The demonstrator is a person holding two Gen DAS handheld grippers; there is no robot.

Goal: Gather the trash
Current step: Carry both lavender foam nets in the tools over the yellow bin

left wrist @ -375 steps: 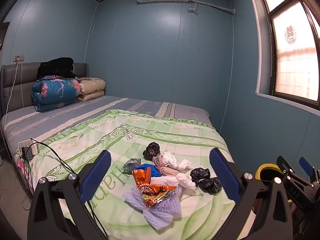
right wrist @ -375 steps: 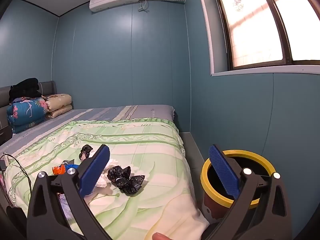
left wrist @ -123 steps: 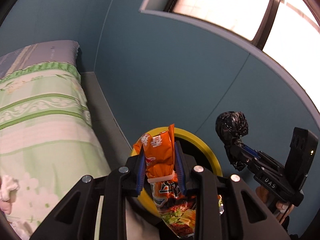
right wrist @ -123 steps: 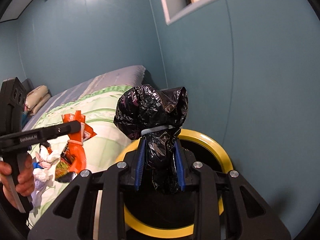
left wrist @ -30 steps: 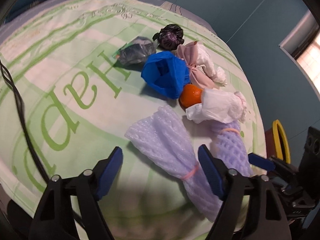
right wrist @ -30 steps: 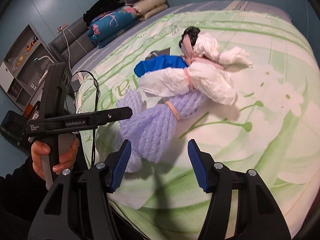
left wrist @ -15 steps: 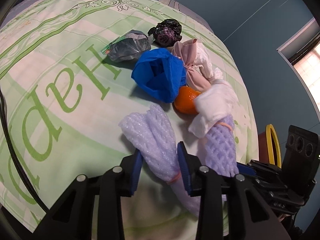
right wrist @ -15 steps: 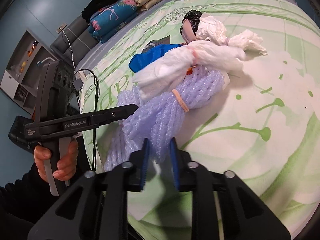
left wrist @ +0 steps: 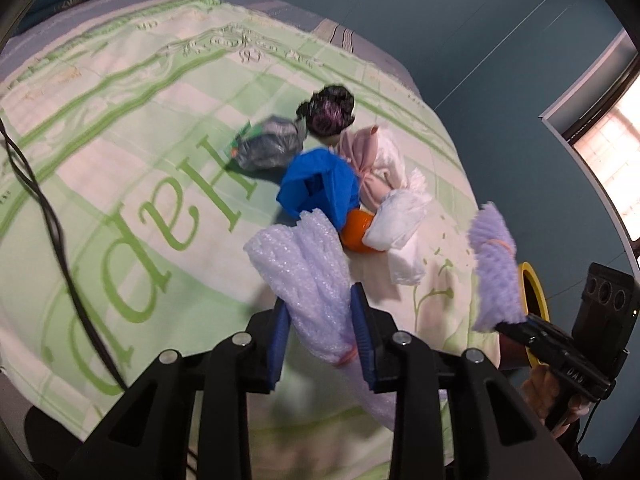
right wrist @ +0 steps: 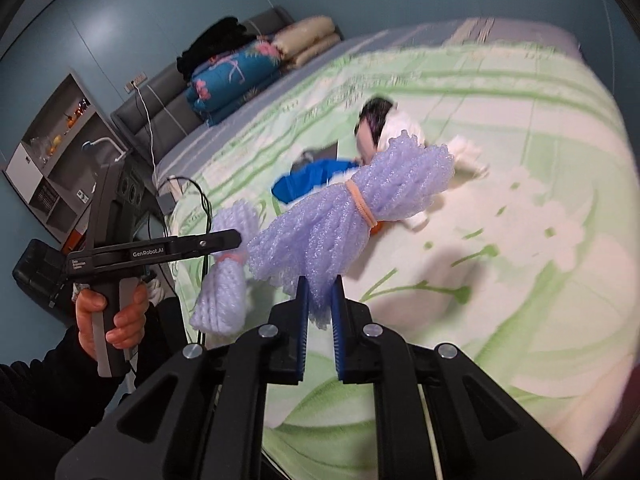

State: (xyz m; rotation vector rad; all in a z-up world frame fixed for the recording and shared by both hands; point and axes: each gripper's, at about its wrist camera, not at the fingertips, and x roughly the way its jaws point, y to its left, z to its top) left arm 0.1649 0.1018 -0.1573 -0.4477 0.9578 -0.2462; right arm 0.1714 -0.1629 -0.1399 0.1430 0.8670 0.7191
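Note:
My left gripper [left wrist: 320, 312] is shut on a pale purple foam net bundle [left wrist: 308, 272] tied with a rubber band, lifted off the bed. My right gripper [right wrist: 319, 304] is shut on a second purple foam net bundle [right wrist: 352, 216], also lifted; it also shows in the left wrist view [left wrist: 494, 272]. Left on the bed lie a blue bag [left wrist: 320, 188], an orange [left wrist: 356, 232], a white bag [left wrist: 400, 220], a pink bag [left wrist: 368, 164], a grey bag [left wrist: 268, 148] and a black bag [left wrist: 328, 116]. The yellow-rimmed bin [left wrist: 534, 296] stands by the bed's right side.
The bed has a green and white cover [left wrist: 120, 140]. A black cable [left wrist: 52, 220] runs over its left edge. Folded quilts and pillows [right wrist: 240, 72] lie at the headboard. A shelf unit [right wrist: 52, 152] stands beside the bed. A blue wall and window [left wrist: 608, 128] are beyond the bin.
Both grippers closed on the two foam net bundles and have lifted them off the bed. The right bundle has swung up and away from the white bag.

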